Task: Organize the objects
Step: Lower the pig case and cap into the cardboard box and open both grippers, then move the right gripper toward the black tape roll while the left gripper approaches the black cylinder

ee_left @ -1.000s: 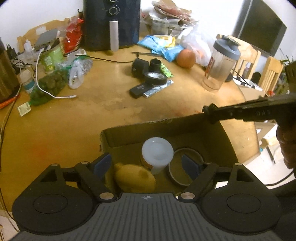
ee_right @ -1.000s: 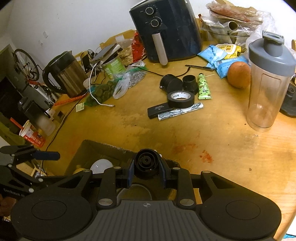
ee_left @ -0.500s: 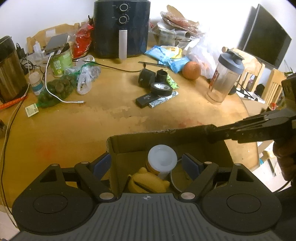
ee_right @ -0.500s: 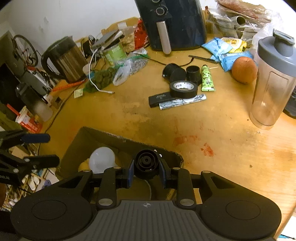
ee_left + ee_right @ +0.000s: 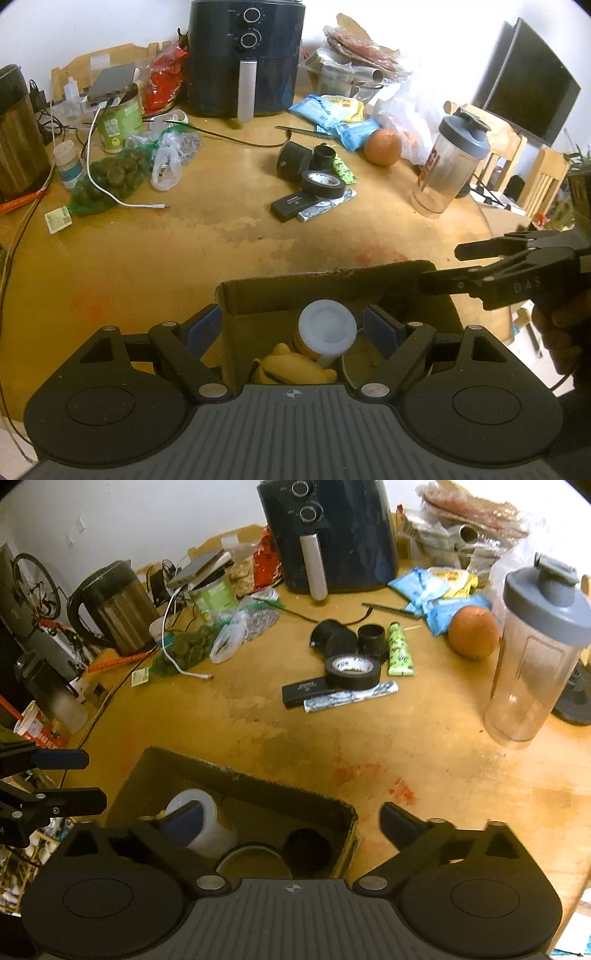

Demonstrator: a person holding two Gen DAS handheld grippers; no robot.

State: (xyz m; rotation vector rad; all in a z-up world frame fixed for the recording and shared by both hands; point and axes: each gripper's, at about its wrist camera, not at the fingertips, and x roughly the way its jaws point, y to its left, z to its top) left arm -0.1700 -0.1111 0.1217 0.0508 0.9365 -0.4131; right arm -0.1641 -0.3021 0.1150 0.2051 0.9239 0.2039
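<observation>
Both grippers hang over an open cardboard box (image 5: 236, 779) at the near edge of a cluttered wooden bench (image 5: 295, 734). The right gripper (image 5: 290, 821) is spread wide and carries nothing; below it a small black round part (image 5: 308, 851) lies inside the box beside a white-lidded jar (image 5: 327, 328), a yellow soft-looking toy (image 5: 295, 365) and a metal-rimmed tin (image 5: 251, 860). The left gripper (image 5: 293, 325) is likewise released and empty, its blue pads either side of the box's left wall.

Still out on the bench, well apart from the box, sit a roll of black tape (image 5: 352, 670), two black cylinders (image 5: 334, 638), a green tube (image 5: 399, 650), a flat black stick (image 5: 306, 694) and a foil sachet (image 5: 351, 699).

The tape roll looks the likeliest next candidate: light, stiff and round, best pinched across its outer wall or through the centre hole. It rests on the stick and sachet, so lifting it could drag them. The sachet is thin, flat and probably slippery, hard to take from a hard surface. The clear shaker bottle (image 5: 532, 653) appears empty and tall, so likely to tip if nudged.
</observation>
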